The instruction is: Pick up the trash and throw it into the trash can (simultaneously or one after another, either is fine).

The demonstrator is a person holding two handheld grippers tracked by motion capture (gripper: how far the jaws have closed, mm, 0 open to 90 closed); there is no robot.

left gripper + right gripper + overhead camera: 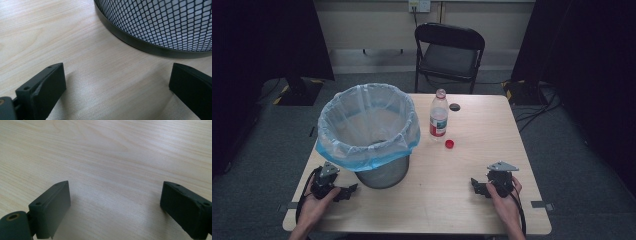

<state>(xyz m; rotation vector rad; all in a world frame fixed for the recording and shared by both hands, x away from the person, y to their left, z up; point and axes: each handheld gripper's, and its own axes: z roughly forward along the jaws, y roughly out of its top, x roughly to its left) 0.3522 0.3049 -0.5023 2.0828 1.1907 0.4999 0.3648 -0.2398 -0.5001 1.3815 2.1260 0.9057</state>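
A mesh waste bin (372, 135) lined with a pale blue bag stands on the left half of the wooden table (472, 145). A clear plastic bottle (439, 115) with a red label stands upright near the table's middle back, uncapped, and a red cap (449, 144) lies just in front of it. My left gripper (349, 191) rests low at the front left, open, nothing between its jaws; its own view has the bin's black base (150, 45) close ahead. My right gripper (476, 186) sits at the front right, open and empty over bare wood (112, 170).
A small dark round hole (454, 106) marks the tabletop behind the bottle. A black folding chair (448, 50) stands beyond the far edge. Cables (537, 107) trail on the floor at the right. Dark curtains flank both sides.
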